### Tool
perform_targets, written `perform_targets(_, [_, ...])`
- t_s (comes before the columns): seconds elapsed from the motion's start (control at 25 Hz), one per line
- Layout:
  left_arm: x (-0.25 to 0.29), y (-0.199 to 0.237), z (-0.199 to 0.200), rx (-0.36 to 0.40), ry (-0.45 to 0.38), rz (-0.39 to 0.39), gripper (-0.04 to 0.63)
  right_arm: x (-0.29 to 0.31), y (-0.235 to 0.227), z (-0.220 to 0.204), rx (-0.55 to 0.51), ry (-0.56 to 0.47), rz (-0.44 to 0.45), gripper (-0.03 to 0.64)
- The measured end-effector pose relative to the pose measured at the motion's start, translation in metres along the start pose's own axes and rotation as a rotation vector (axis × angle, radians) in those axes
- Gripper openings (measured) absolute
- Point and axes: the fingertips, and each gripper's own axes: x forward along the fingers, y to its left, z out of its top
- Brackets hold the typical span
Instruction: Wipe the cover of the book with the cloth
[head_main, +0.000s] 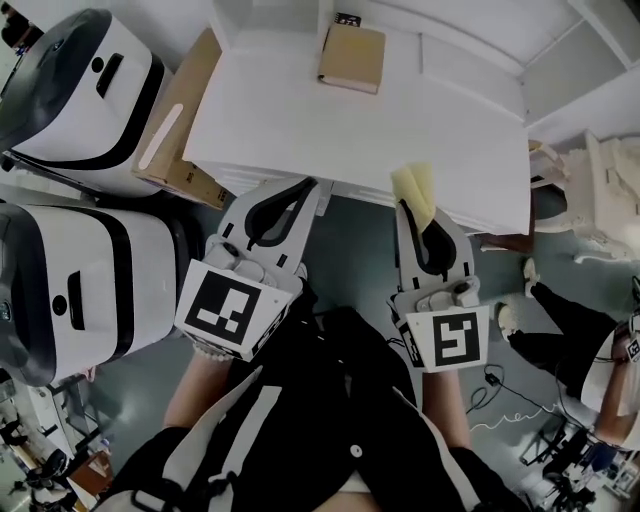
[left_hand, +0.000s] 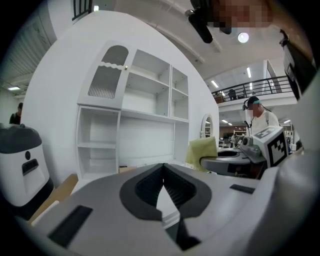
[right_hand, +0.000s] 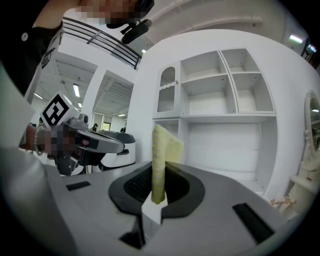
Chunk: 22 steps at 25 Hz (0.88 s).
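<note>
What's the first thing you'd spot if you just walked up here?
The yellow cloth pinched upright in the right gripper, by the white table's near edge. Then the brown book lying alone at the table's far side. The left gripper is shut and empty.

cloth (right_hand: 160, 150): soft yellow fabric, nubby | book (head_main: 352, 57): matt tan card cover | table (head_main: 290, 115): smooth matt white | left gripper (left_hand: 163, 168), right gripper (right_hand: 158, 172): matt grey plastic, ribbed black pads (left_hand: 148, 188)

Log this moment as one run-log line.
stage: before wipe | left claw: shut, empty | right claw: shut on cloth | book: closed, far side of table, apart from cloth
</note>
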Motion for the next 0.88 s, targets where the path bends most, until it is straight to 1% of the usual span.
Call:
perform_targets(0.16, [0.005,0.029,0.002,0.004,-0.008,-0.023,0.002,0.026,0.006,0.004,-0.004,0.005,-0.028,0.034])
perform_targets(0.4, [0.015,0.060,0.003,0.011,-0.018,-0.077,0.002,0.055,0.010,0.009,-0.014,0.004,-0.092,0.034])
perform_targets(0.68, [0.025,0.077,0.003,-0.010,-0.024,-0.116,0.002,0.070,0.011,0.013,-0.030,0.016,-0.132,0.034])
perform_targets(0.76, [0.028,0.081,0.002,-0.021,-0.026,-0.115,0.002,0.073,0.011,0.013,-0.029,0.024,-0.137,0.034])
perform_targets(0.88, [0.034,0.088,0.005,-0.015,-0.038,-0.091,0.002,0.077,0.008,0.011,-0.022,0.036,-0.142,0.034])
